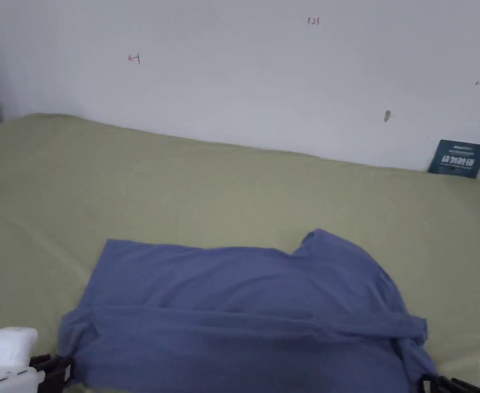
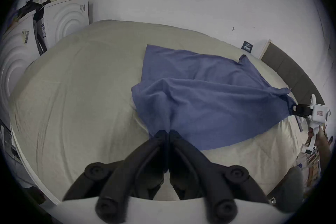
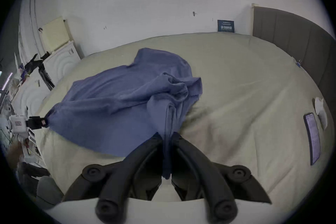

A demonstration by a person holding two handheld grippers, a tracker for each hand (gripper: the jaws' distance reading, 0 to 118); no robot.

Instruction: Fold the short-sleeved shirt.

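- Two grippers each pinch a near corner of the blue shirt (image 1: 244, 307): the left gripper (image 2: 168, 134) has its jaws pressed together on a gathered corner of cloth, and the right gripper (image 3: 166, 137) clamps a bunched strip that runs down between its jaws.
- Seen from the head view, the left gripper (image 1: 55, 371) sits at the shirt's near-left corner and the right gripper (image 1: 441, 384) at its near-right corner, with the near edge stretched between them.
- Judging by how the cloth lies, the fold is only partly made: a long ridge crosses the shirt from side to side, the near part hangs lifted between the grippers, and the far part rests flat on the bed (image 1: 182, 189).
- What appears left is to carry the held edge over the far part, lay it down, then square and smooth the shape; the cloth by the right gripper is crumpled and will likely need flattening.
- Beyond the shirt, the bed offers wide bare sheet toward the wall (image 1: 234, 77), so a forward sweep looks unhindered.
- To the shirt's right, well apart, a dark flat device (image 3: 311, 138) lies near the bed's edge, with the grey headboard (image 3: 291, 37) farther on.
- To the shirt's left, white boxes (image 2: 65, 15) stand past the bed's end.
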